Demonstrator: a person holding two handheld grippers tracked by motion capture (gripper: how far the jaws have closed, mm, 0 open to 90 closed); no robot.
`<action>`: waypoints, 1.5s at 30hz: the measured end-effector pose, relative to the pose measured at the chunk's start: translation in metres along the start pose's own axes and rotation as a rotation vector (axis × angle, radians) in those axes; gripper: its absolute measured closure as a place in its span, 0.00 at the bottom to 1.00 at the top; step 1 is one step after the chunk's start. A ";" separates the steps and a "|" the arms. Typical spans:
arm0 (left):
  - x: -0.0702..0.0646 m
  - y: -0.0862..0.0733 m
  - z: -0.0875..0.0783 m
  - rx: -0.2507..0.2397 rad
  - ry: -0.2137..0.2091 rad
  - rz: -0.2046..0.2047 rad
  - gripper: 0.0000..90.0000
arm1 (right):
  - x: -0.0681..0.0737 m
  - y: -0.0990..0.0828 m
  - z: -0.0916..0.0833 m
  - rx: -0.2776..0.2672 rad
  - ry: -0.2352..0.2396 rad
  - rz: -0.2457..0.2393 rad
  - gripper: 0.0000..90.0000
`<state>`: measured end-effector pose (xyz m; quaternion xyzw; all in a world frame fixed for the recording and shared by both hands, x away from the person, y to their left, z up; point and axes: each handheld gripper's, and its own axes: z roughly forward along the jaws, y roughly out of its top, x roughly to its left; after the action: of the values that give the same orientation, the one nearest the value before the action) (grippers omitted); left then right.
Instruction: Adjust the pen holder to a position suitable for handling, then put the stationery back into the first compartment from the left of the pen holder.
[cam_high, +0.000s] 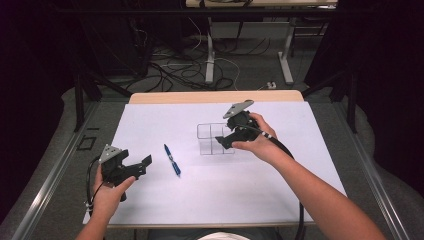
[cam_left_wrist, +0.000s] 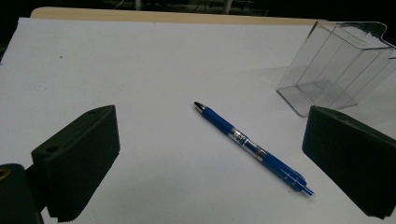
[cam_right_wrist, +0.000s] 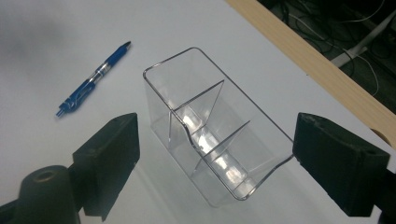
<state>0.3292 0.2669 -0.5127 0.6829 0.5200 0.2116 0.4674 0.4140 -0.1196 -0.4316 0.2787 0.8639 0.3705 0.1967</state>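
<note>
Your right tool (cam_high: 223, 141) sits at the clear organizer (cam_high: 214, 138), near the middle of the white worktop (cam_high: 280, 190), at about 1 o'clock from your seat. In the right gripper view its jaws stand wide, one on each side of the organizer (cam_right_wrist: 210, 130), and the pads are apart from the walls; nothing is gripped. The organizer stands upright on the worktop (cam_right_wrist: 46, 56), open at the top, with inner dividers that split it into compartments, all of them holding nothing. Your left tool (cam_high: 145, 162) is at the near left of the worktop, about 10 o'clock from you, held in your left hand (cam_high: 107, 192) with the grey plate uppermost. In the left gripper view its jaws are spread wide and hold nothing; between them, farther off on the worktop (cam_left_wrist: 140, 60), lies the blue pen (cam_left_wrist: 252, 147). The pen (cam_high: 172, 160) lies flat, touching neither tool, just beside the left tool at its 3 o'clock and near the organizer at its 8 o'clock. In the left gripper view its dark tip points to 10 o'clock and its clicker end to 4 o'clock; the organizer (cam_left_wrist: 336, 70) shows at 2 o'clock from the pen, well clear of it. In the right gripper view the pen (cam_right_wrist: 93, 79) lies at 10 o'clock from the organizer.
</note>
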 end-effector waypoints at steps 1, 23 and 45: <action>0.000 0.000 0.000 0.000 0.000 -0.002 0.04 | -0.001 -0.003 -0.002 -0.012 -0.012 0.018 0.08; -0.005 0.019 0.006 -0.007 -0.005 -0.055 0.13 | -0.042 -0.091 -0.042 -0.134 -0.260 0.468 0.00; -0.013 0.043 0.026 0.067 -0.011 -0.163 0.31 | -0.043 -0.124 -0.052 -0.177 -0.340 0.481 0.00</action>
<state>0.3668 0.2431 -0.4854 0.6546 0.5781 0.1518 0.4629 0.3771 -0.2445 -0.4852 0.5151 0.6923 0.4282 0.2685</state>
